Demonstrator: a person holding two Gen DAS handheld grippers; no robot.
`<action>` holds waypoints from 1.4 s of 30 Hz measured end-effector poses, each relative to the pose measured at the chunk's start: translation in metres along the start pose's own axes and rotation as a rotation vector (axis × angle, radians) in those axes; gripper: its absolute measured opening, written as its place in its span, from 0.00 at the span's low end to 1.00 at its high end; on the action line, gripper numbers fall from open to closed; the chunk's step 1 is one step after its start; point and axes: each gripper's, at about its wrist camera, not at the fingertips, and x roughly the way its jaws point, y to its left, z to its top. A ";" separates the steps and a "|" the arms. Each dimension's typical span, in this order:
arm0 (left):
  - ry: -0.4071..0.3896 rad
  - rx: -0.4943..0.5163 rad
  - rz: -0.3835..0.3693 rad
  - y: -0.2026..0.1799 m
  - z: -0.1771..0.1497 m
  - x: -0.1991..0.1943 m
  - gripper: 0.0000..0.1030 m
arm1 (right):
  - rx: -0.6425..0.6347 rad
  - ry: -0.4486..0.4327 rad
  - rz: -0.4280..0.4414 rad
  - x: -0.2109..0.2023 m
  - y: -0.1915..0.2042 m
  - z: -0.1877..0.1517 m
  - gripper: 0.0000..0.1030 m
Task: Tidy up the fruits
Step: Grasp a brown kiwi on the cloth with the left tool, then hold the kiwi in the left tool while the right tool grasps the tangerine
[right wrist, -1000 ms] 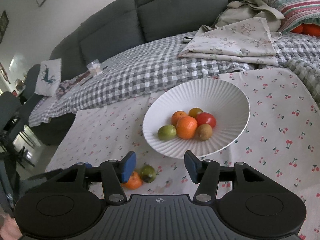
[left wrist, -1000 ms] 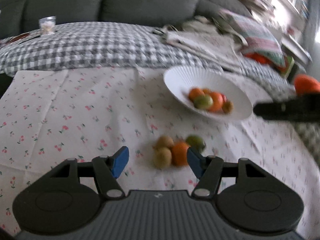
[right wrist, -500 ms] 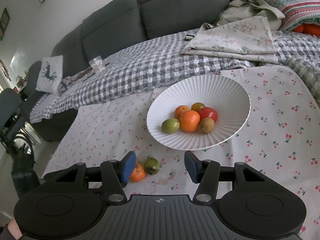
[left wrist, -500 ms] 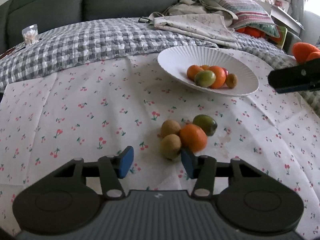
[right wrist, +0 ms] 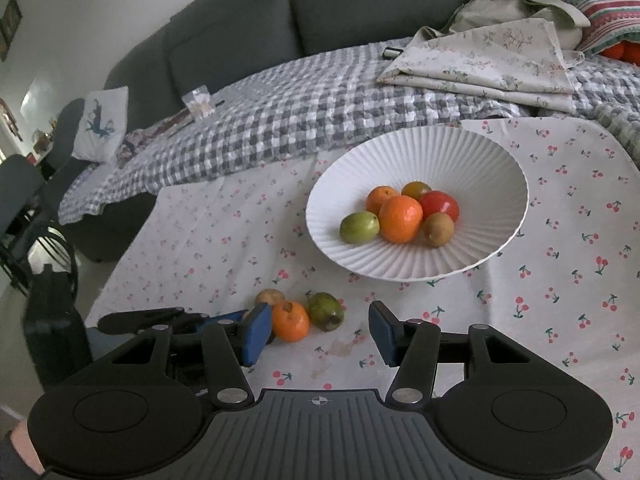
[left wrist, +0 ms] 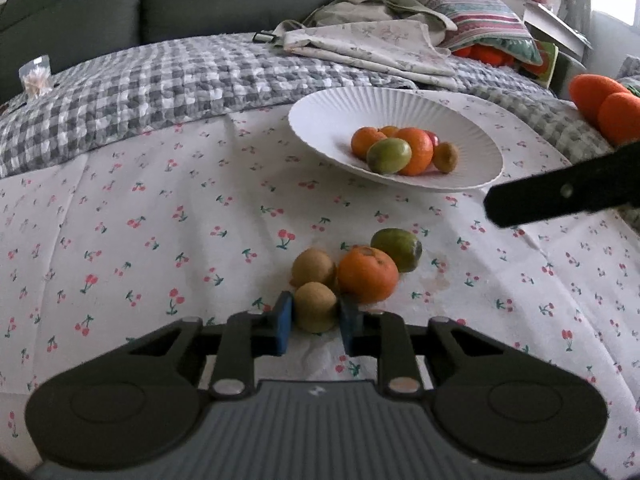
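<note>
A small heap of loose fruit lies on the cherry-print cloth: two kiwis, an orange [left wrist: 367, 274] and a green fruit [left wrist: 397, 249]. My left gripper [left wrist: 315, 322] is shut on the nearer kiwi [left wrist: 315, 307], which still rests on the cloth. A white ribbed bowl [left wrist: 320, 118] beyond holds several fruits, among them oranges, a green fruit and a kiwi. My right gripper [right wrist: 317, 330] is open and empty, hovering above the cloth right of the heap; the orange [right wrist: 291, 320] and green fruit [right wrist: 327, 311] show beside its left finger.
A grey checked blanket [left wrist: 160, 80] covers the sofa behind the cloth, with folded floral fabric [right wrist: 488, 60] and a striped pillow [left wrist: 480, 20]. Orange objects [left wrist: 608, 100] sit at the far right. The right gripper's finger [left wrist: 560, 196] crosses the left wrist view. The table edge drops off at left [right wrist: 120, 264].
My left gripper has moved forward and down to the heap and closed its fingers around the nearer kiwi. The right gripper has drifted slightly and stays open.
</note>
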 end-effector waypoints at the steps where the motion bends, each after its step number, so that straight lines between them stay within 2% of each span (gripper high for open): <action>1: 0.003 -0.015 0.001 0.002 0.000 -0.001 0.22 | 0.002 0.003 -0.003 0.002 0.000 0.000 0.52; 8: 0.020 -0.176 0.044 0.030 -0.001 -0.021 0.22 | -0.024 0.020 -0.001 0.016 0.008 -0.005 0.52; 11: 0.003 -0.208 0.069 0.041 -0.002 -0.029 0.22 | -0.109 0.044 -0.004 0.027 0.021 -0.014 0.51; 14: -0.003 -0.253 0.062 0.050 -0.002 -0.032 0.22 | -0.219 0.063 -0.017 0.038 0.037 -0.026 0.48; 18: -0.011 -0.255 0.053 0.053 -0.003 -0.034 0.22 | -0.271 0.061 -0.038 0.052 0.048 -0.036 0.48; 23: -0.014 -0.247 0.055 0.052 -0.002 -0.035 0.22 | -0.246 0.052 -0.062 0.066 0.043 -0.039 0.47; 31: -0.013 -0.248 0.053 0.052 -0.003 -0.034 0.22 | -0.248 -0.007 -0.087 0.080 0.042 -0.035 0.54; 33: -0.016 -0.248 0.054 0.053 -0.003 -0.033 0.22 | -0.260 -0.013 -0.088 0.080 0.042 -0.036 0.48; 35: -0.021 -0.248 0.053 0.053 -0.002 -0.034 0.22 | -0.280 -0.003 -0.086 0.080 0.044 -0.036 0.20; 40: -0.023 -0.243 0.053 0.053 -0.003 -0.035 0.22 | -0.309 0.013 -0.092 0.080 0.048 -0.036 0.17; 42: -0.023 -0.238 0.057 0.052 -0.003 -0.036 0.22 | -0.325 0.009 -0.119 0.078 0.049 -0.036 0.20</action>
